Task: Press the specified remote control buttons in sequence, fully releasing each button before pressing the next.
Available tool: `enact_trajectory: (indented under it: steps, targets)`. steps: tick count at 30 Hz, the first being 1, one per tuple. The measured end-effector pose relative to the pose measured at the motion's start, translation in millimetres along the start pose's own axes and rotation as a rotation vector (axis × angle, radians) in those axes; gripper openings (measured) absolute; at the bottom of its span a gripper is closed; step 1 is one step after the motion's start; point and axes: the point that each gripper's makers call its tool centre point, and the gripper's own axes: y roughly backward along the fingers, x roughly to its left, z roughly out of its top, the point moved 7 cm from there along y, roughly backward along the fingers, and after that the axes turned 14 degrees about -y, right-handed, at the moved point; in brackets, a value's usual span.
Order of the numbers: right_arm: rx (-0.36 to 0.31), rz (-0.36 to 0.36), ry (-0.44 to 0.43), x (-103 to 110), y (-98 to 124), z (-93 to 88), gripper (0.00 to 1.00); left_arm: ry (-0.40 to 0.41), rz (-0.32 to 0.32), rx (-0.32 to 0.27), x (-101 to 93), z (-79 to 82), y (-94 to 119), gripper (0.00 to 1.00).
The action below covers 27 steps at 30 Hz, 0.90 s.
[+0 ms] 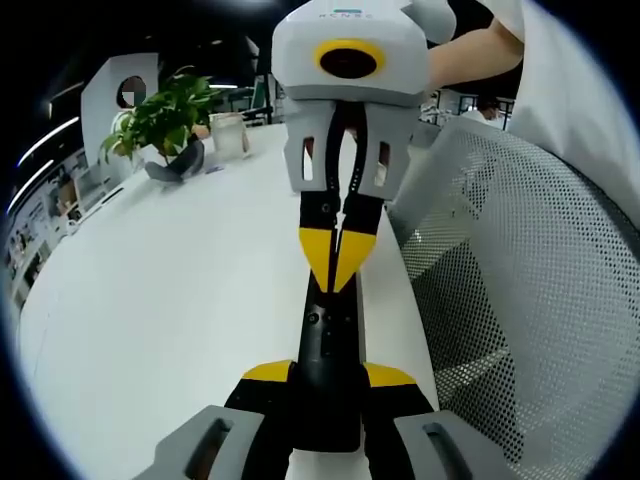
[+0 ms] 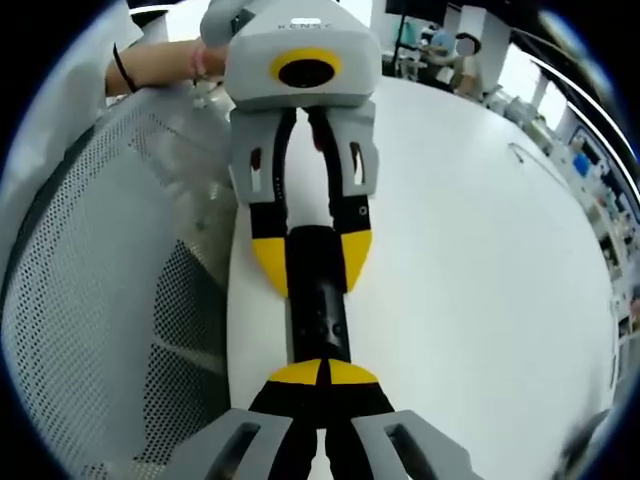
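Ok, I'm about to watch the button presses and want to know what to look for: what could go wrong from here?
1. The left gripper clamps the remote at one end while the right gripper, fingers shut, bears down further along, so the remote could tip or slip.
2. The shut tips look broad against the small buttons, so a neighbouring button might get pressed.
3. The remote sits near the table edge beside the mesh chair, so a slip could drop it off.
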Motion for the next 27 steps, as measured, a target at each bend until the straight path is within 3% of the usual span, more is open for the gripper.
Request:
enact_trajectory:
  steps: [12,15,22,27]
  targets:
    - [-0.02,0.008,-0.032,-1,1,-2.9,0.0,-0.004,0.001,0.003,0.2,0.4,0,0.24]
    - [-0.019,0.02,0.04,-1,1,-3.1,0.0,-0.005,0.001,0.003,0.1,0.5,-1,0.24]
    - [-0.077,0.05,-0.071,-4,3,-8.2,0.0,-0.005,0.002,0.006,-0.1,0.3,-1,0.24]
    - [-0.072,0.041,-0.054,-1,4,-9.7,0.0,-0.005,0.001,0.008,-0.2,0.4,-1,0.24]
